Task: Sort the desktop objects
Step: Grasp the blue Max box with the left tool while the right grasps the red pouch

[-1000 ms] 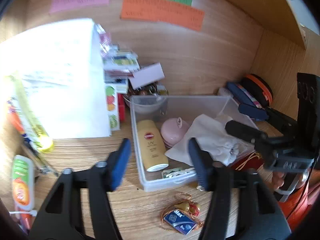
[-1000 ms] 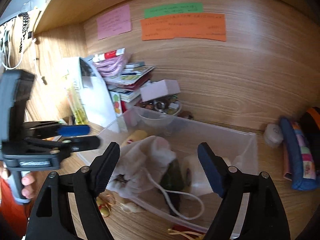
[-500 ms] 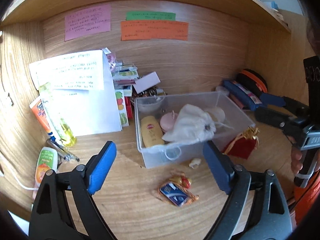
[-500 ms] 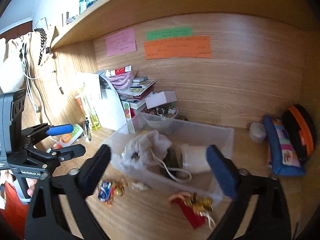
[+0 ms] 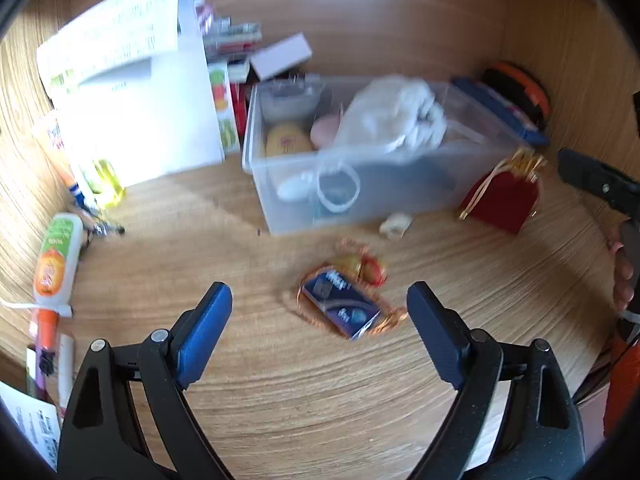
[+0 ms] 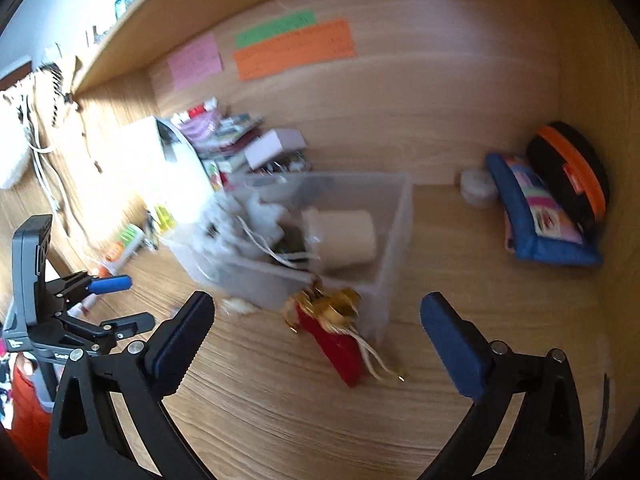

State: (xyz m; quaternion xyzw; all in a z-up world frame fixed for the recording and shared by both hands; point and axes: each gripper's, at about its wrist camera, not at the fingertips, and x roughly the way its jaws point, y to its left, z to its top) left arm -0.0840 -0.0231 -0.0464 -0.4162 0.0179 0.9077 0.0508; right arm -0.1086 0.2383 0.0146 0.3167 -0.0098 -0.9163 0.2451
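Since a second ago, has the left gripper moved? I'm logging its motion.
Yes. The left gripper has pulled back from the clear bin toward the desk's front edge; the blue packet now lies between its open fingers.

We see a clear bin (image 5: 360, 200) holding a white pouch (image 5: 394, 118), with a red pouch (image 5: 502, 198) and a blue packet (image 5: 340, 306) lying loose on the worktop (image 5: 280, 400).

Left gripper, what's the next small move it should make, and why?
Probably ease the left gripper forward and down over the blue packet in its orange mesh bag. Its jaws are open and empty, the packet lies loose on the desk right ahead between them, still outside the clear bin.
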